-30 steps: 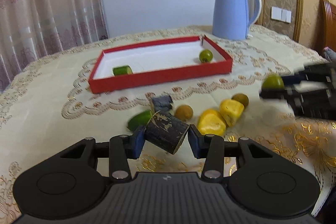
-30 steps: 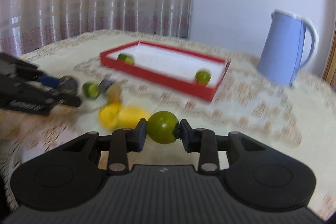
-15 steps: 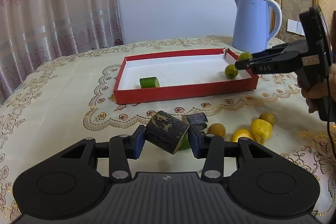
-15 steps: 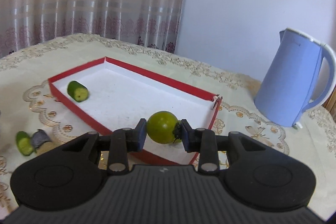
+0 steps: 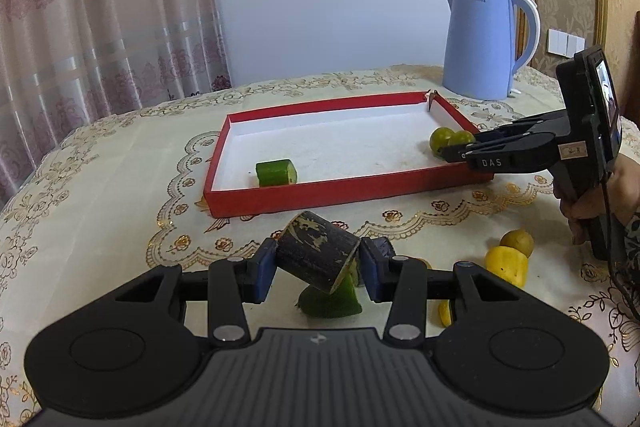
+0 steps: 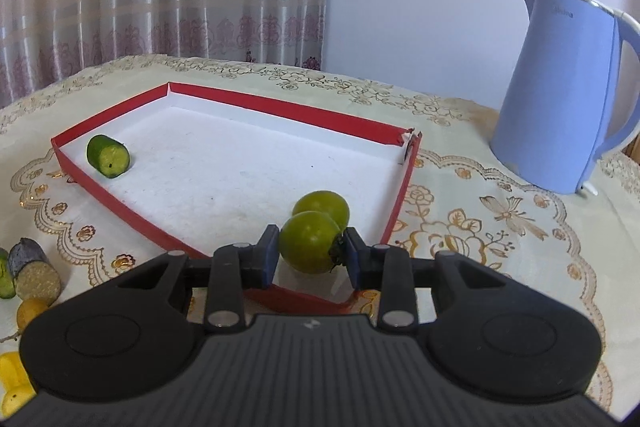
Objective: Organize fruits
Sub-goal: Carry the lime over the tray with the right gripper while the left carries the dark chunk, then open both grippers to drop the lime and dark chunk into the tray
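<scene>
A red tray (image 5: 344,189) with a white floor lies on the table; it also shows in the right wrist view (image 6: 394,183). It holds a green cucumber piece (image 5: 276,173) (image 6: 108,157) and a green tomato (image 6: 322,207). My left gripper (image 5: 316,267) is shut on a dark sugarcane piece (image 5: 316,257), held above the cloth in front of the tray. My right gripper (image 6: 310,253) is shut on a second green tomato (image 6: 310,241) low over the tray's near right corner, beside the first. In the left wrist view the right gripper (image 5: 460,151) reaches over the tray's right end.
A blue kettle (image 5: 486,41) (image 6: 560,87) stands behind the tray's right end. Loose pieces lie on the cloth: a green wedge (image 5: 330,301), yellow pieces (image 5: 506,263), a brownish fruit (image 5: 516,241), another dark sugarcane piece (image 6: 34,267). A curtain hangs at the left.
My right gripper has carried its green tomato from the loose fruit to the tray's near right corner and lowered it beside the other tomato. My left gripper has risen with the sugarcane piece.
</scene>
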